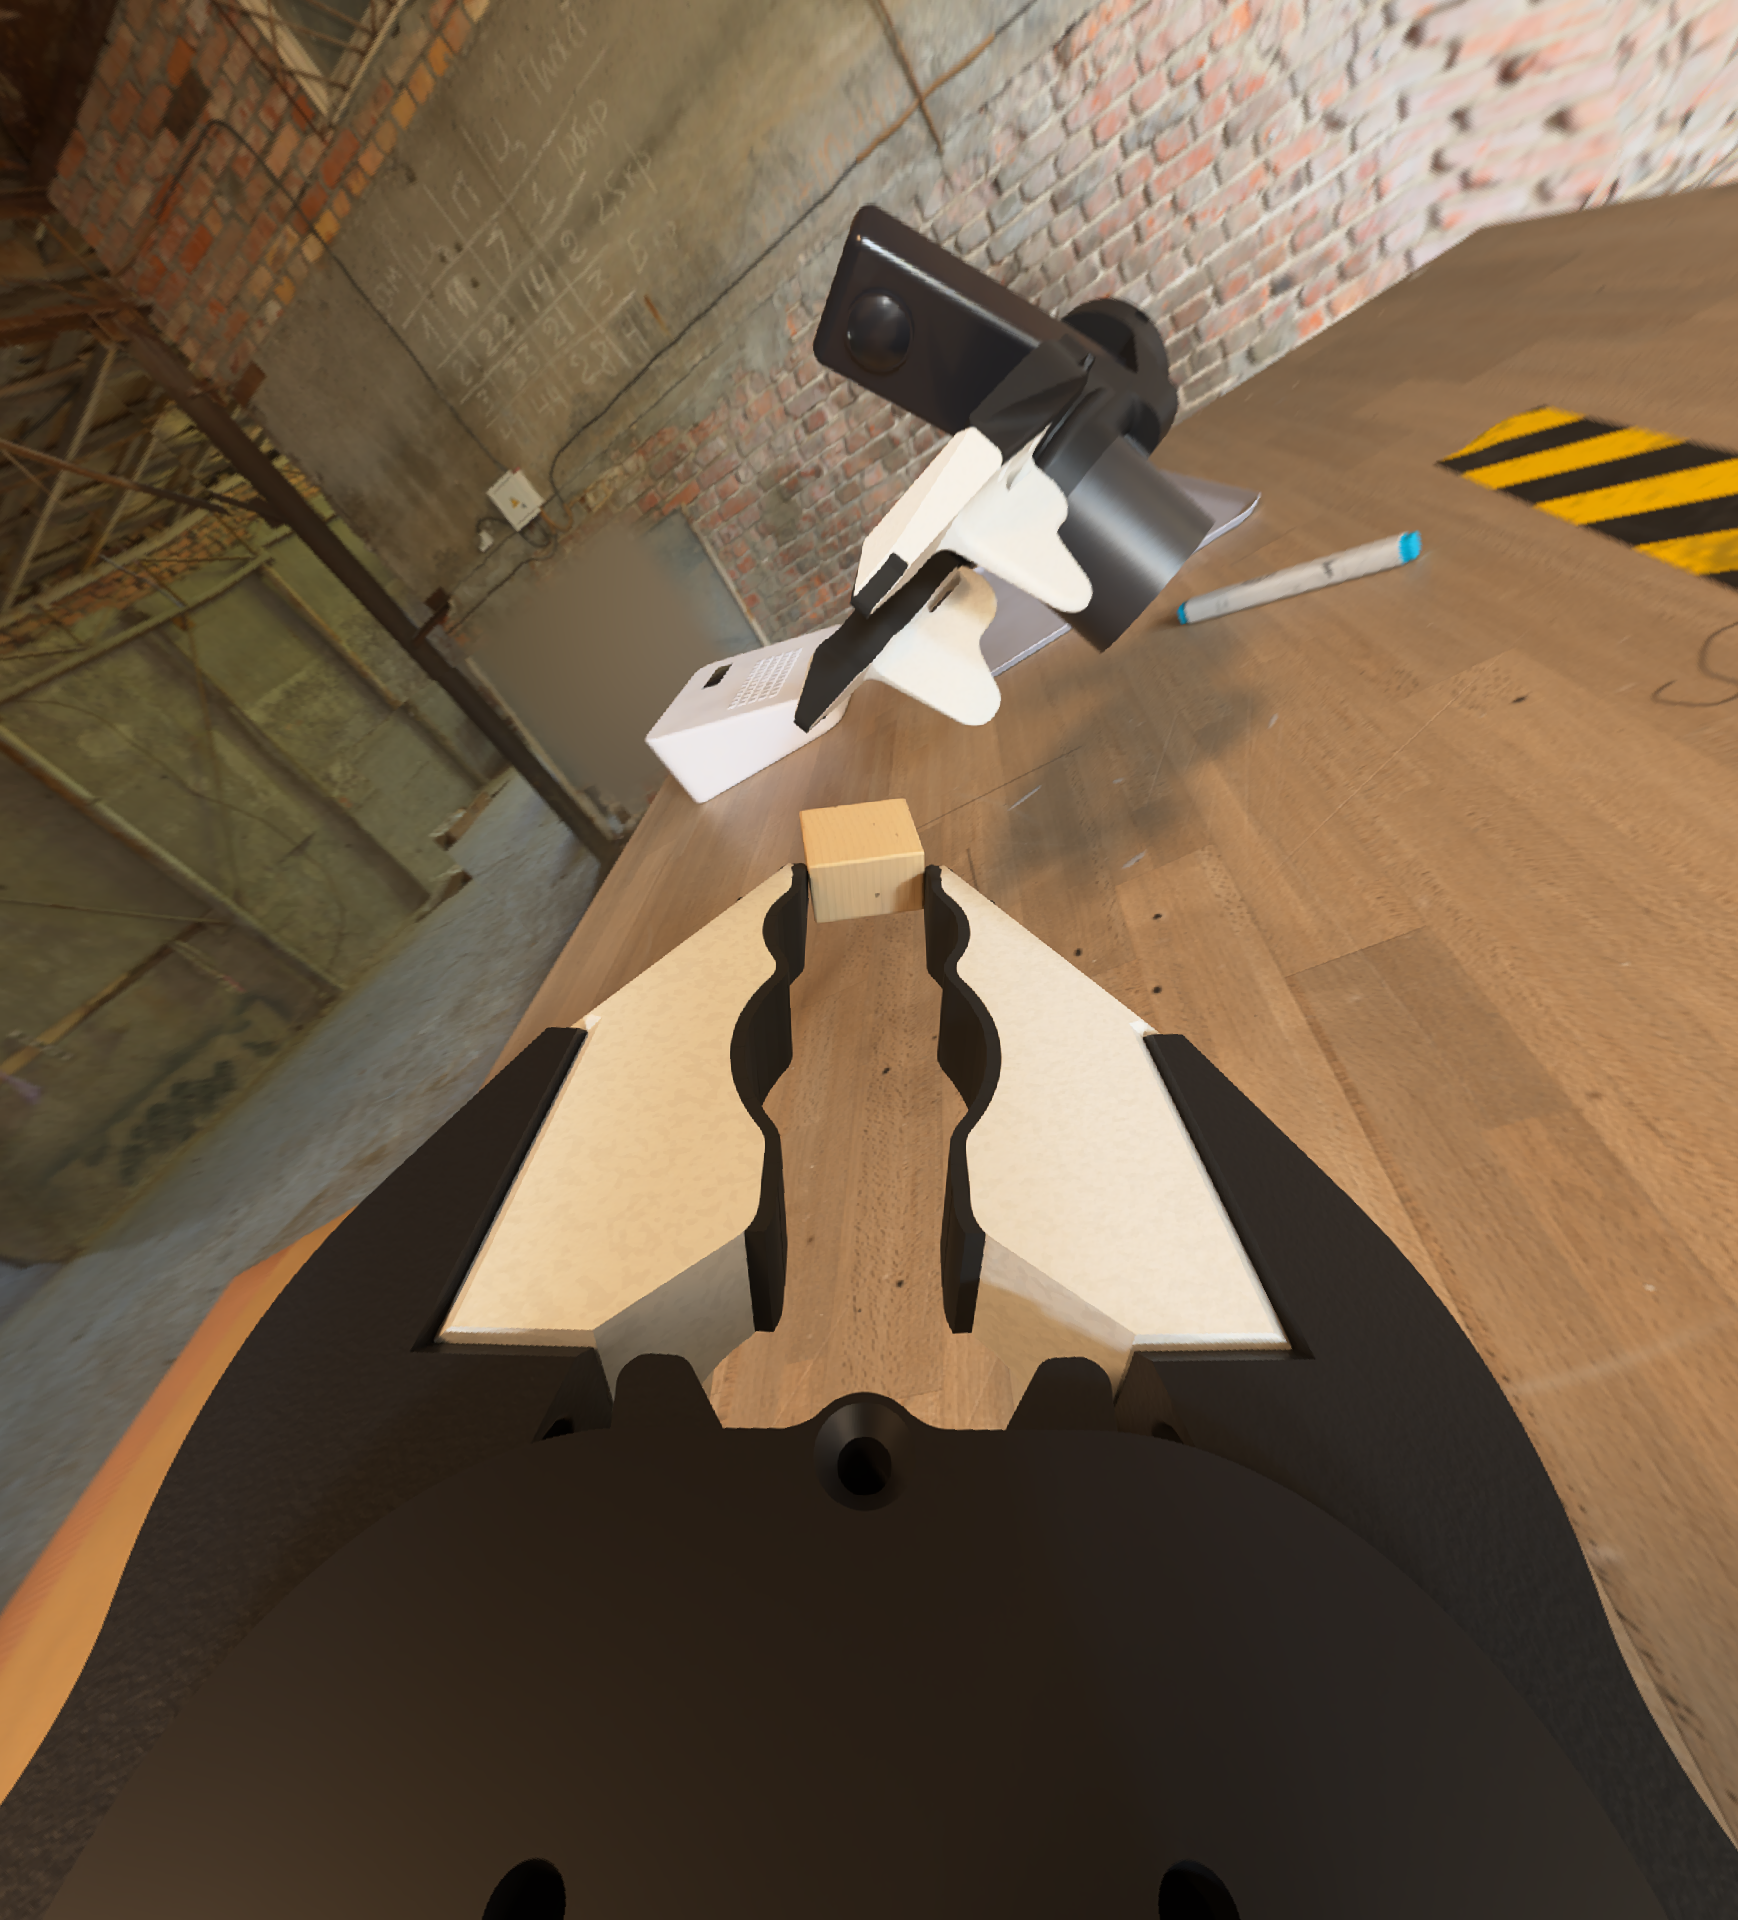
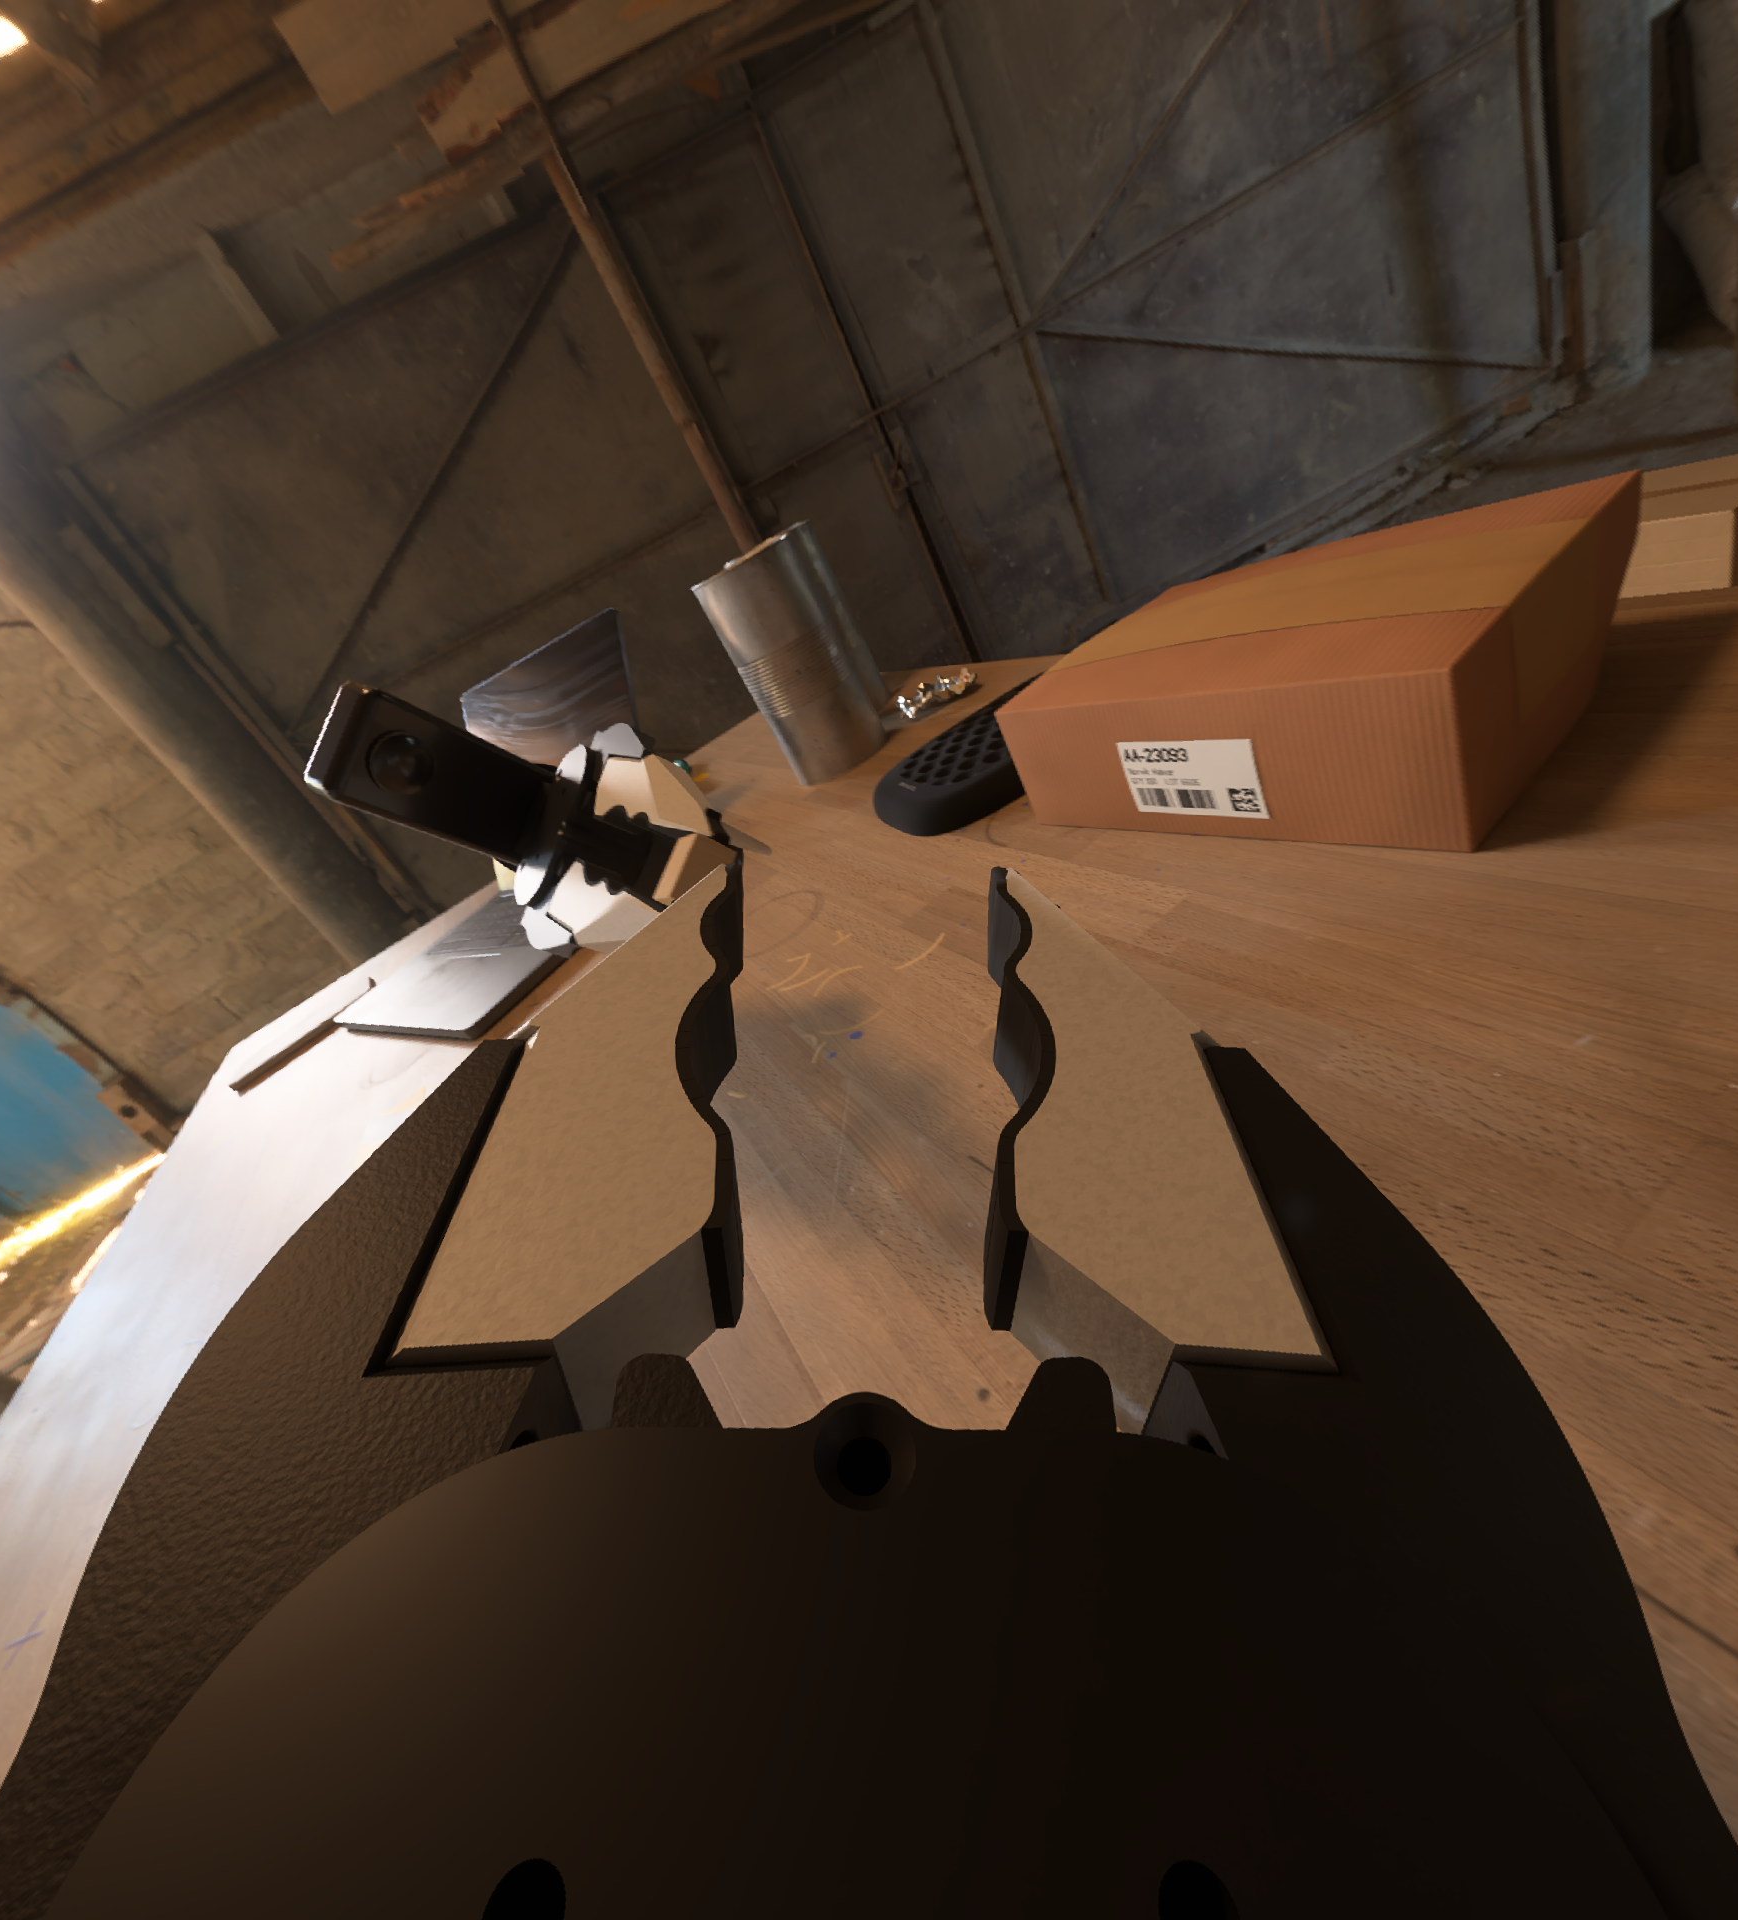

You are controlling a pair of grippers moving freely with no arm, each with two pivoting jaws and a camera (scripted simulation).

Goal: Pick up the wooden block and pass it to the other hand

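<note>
You've got the small pale cube-shaped wooden block (image 1: 862, 875) pinched at the very tips of the left gripper (image 1: 862, 906); jaws clenched on its two side faces, most of the block sticking out fwd past the tips. It looks lifted clear of the worn wooden plank tabletop (image 1: 1416, 1039), though I can't confirm the gap under it from this angle. So pick-up looks done, you're in the transfer leg.

Right gripper (image 2: 865, 914) is released, jaws spread wide, nothing between them, hovering over the table. In the left wrist view it sits beyond the block, well apart, tilted nose-down.

Next, imo: bring the two together, line the right's open jaws up w/ the block's free faces, close right first, only then release left. Tip grip is shallow, so go slow or it could twist out.
</note>
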